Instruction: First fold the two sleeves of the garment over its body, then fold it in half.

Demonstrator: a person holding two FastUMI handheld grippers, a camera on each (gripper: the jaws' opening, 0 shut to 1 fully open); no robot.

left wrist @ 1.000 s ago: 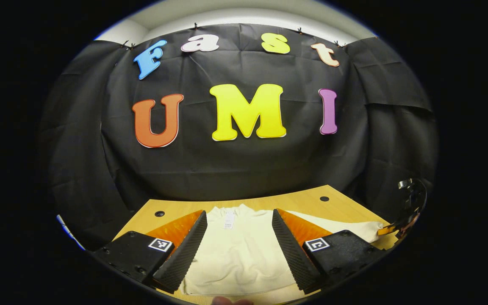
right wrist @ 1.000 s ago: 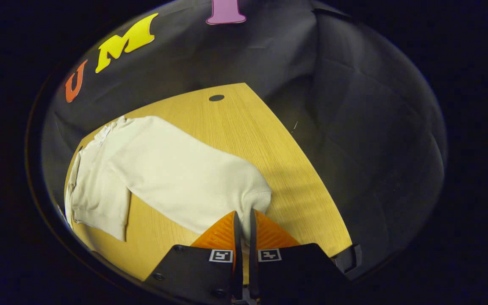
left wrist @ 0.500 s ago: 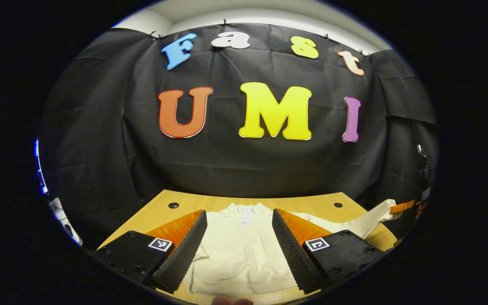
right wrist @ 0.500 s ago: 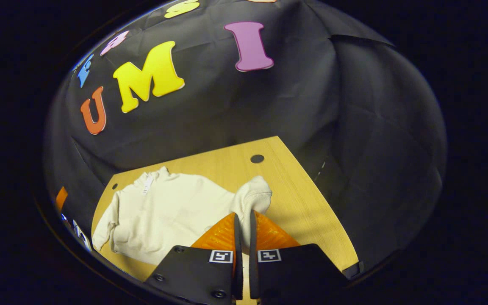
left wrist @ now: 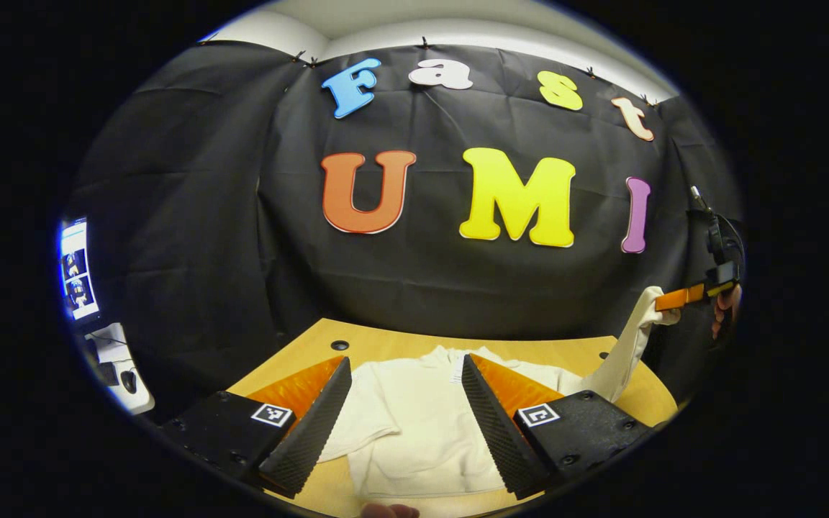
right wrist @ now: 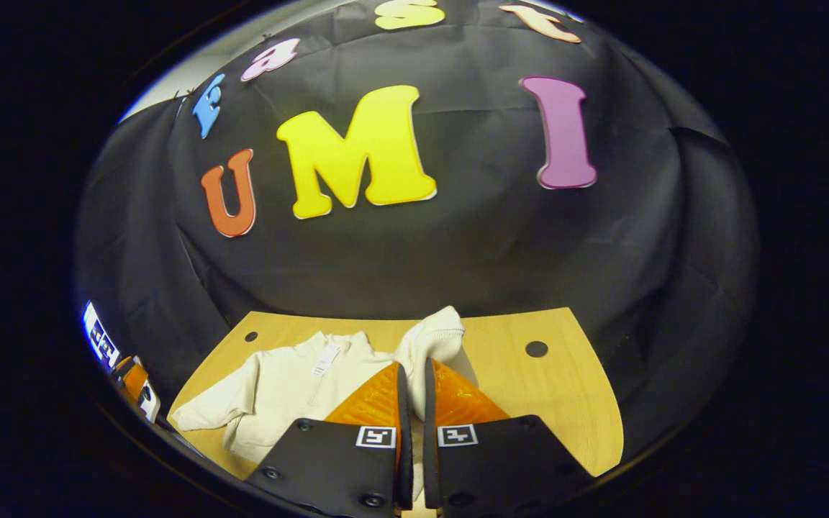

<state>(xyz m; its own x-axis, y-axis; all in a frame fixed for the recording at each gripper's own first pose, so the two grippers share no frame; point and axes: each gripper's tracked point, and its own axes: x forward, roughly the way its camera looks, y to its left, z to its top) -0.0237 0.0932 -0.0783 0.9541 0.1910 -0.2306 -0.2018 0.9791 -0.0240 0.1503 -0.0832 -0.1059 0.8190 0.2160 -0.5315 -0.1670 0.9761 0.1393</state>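
In the left gripper view the left gripper point(left wrist: 406, 424) hangs low over the near edge of the desk point(left wrist: 386, 344) with its fingers spread wide and nothing between them; the cream garment point(left wrist: 422, 424) lies flat on the desk beneath and ahead, collar away from the camera. Far off at the right edge the right gripper point(left wrist: 681, 296) appears side-on, holding the cuff of the right sleeve point(left wrist: 623, 356) well above the desk, so the sleeve hangs in a long slope down to the shoulder. In the right gripper view the right gripper point(right wrist: 411, 403) has its fingers pressed together on that cuff, the ribbed end of the right sleeve point(right wrist: 432, 338) bunched just above the tips, and beyond it the garment point(right wrist: 285, 388) spreads across the desk point(right wrist: 565, 403) with the other sleeve point(right wrist: 206, 406) stretched out flat to the side. To do this fold well, the cuff probably ought to be carried across toward the chest and lowered before release, keeping the crease at the shoulder seam. The left view alone gives the height of the lift; the right view alone shows the grip on the cuff and the unfolded far sleeve
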